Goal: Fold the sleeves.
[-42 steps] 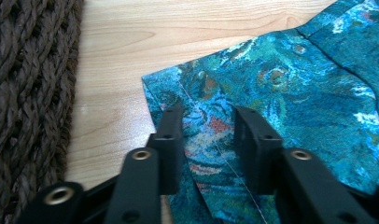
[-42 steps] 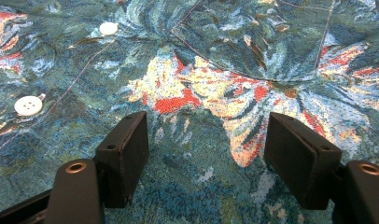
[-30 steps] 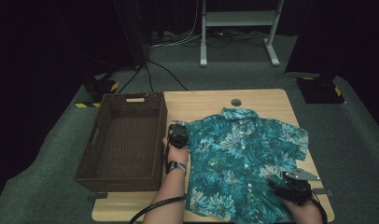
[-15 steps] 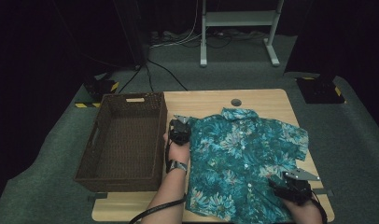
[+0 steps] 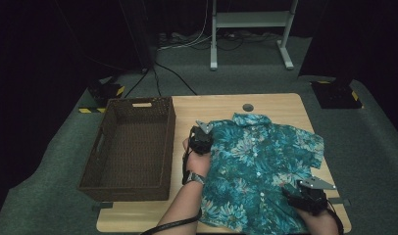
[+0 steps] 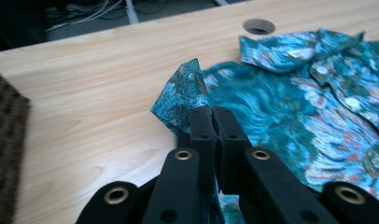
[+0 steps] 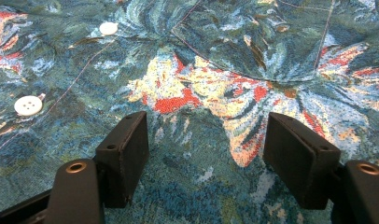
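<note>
A teal floral short-sleeved shirt [image 5: 261, 161] lies flat on the wooden table [image 5: 211, 105], collar at the far side. My left gripper [image 5: 201, 139] is at the shirt's left sleeve. In the left gripper view its jaws [image 6: 212, 116] are shut on the sleeve's fabric [image 6: 185, 91], which stands up in a folded peak off the table. My right gripper [image 5: 297, 198] hovers over the shirt's near right corner. The right gripper view has its jaws [image 7: 206, 144] open wide just above the flat cloth [image 7: 215, 60], nothing between them. White buttons [image 7: 28, 105] lie to their left.
A dark woven basket [image 5: 111, 181] stands on the table's left part, beside my left forearm. A round hole [image 5: 247, 107] sits in the tabletop beyond the collar. Bare wood [image 6: 99, 84] stretches between basket and shirt. Dark floor with cables and a stand's legs [image 5: 214, 63] lies beyond.
My left gripper has risen a little and shifted right toward the shirt's middle, carrying the pinched sleeve with it. The right gripper has stayed in place.
</note>
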